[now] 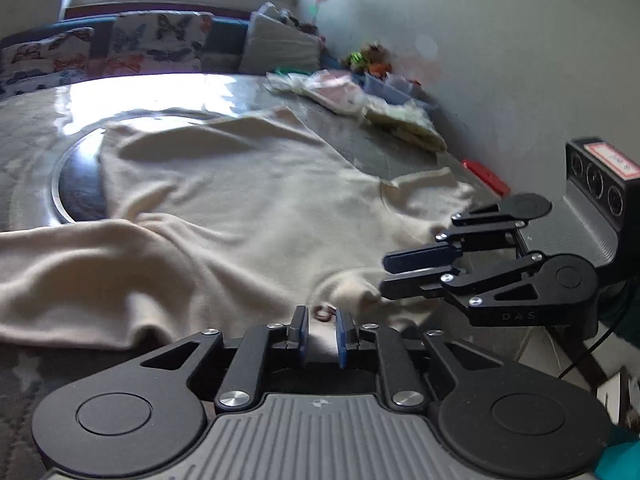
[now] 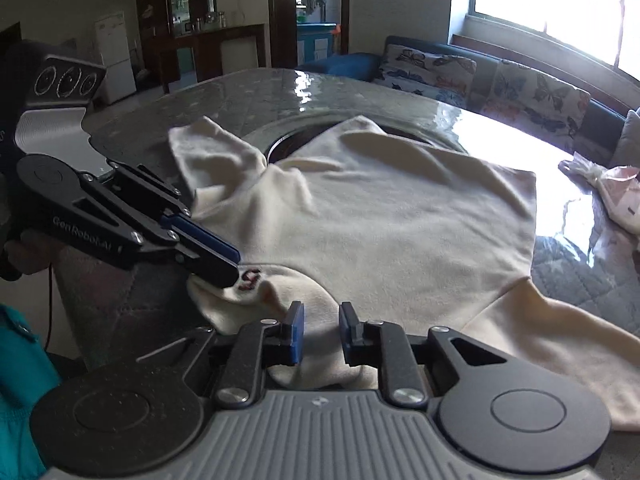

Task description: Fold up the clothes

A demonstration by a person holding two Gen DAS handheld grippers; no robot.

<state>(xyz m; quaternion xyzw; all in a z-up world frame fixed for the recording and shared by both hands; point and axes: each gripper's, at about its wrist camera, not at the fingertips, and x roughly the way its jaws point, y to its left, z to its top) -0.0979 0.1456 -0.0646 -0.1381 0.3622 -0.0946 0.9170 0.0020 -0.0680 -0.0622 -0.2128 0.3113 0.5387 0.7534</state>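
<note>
Nearby, cream shirt [image 2: 384, 232] collar at table [image 2: 248, 92] edge

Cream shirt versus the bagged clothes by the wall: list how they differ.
The cream shirt lies spread loose across the table; the bagged clothes sit piled at its far edge. The cream shirt is bare, the bagged clothes wrapped in clear plastic. Both rest on the table.

The cream knitted-looking cloth shirt [image 2: 380, 216] lies soft, matt and creased on the round glossy glass-topped table [image 2: 304, 84], which throws back hard window glare at its far side. Both matt black plastic grippers, left [image 1: 322, 334] and right [image 2: 321, 330], carry shiny metal screws, blue smooth pads [image 2: 297, 334] and ribbed grey bodies.
</note>
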